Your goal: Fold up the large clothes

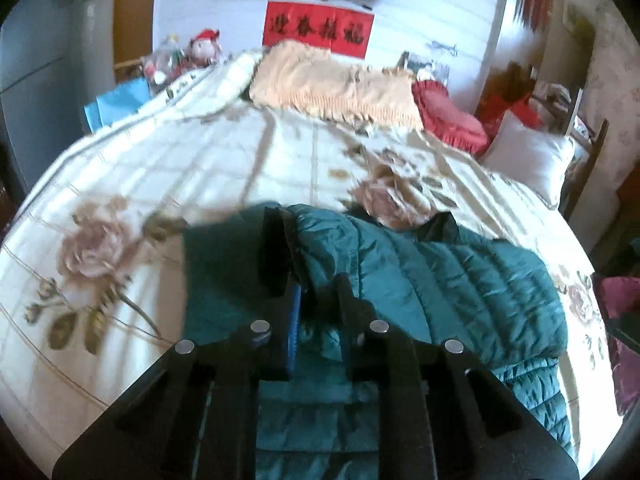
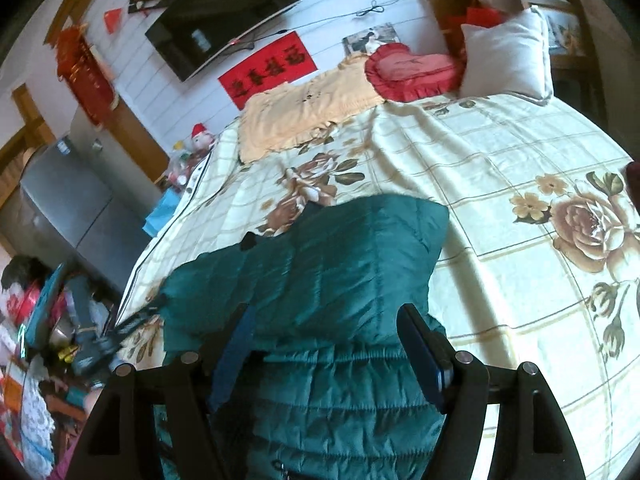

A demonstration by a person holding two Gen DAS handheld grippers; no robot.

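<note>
Teal quilted jacket (image 1: 420, 280) spread low and centre on the floral bedspread (image 1: 120, 168), one fold pinched tight in the left gripper (image 1: 286, 240); right gripper (image 2: 324, 344) gaping wide over it, gripping nothing. Slippery shell likely to slide from so thin a pinch. Right view alone shows both blue pads (image 2: 426, 360) clear of fabric; left view alone shows the pinch.

Only readable text I get is the red banner (image 1: 319, 33) on the white wall behind the bed, top centre of my left view, upper middle-left in my right view (image 2: 267, 69): four black Chinese characters, too blurred to read for sure. Small blue sticker on the grey fridge (image 2: 64, 147), unreadable.
</note>
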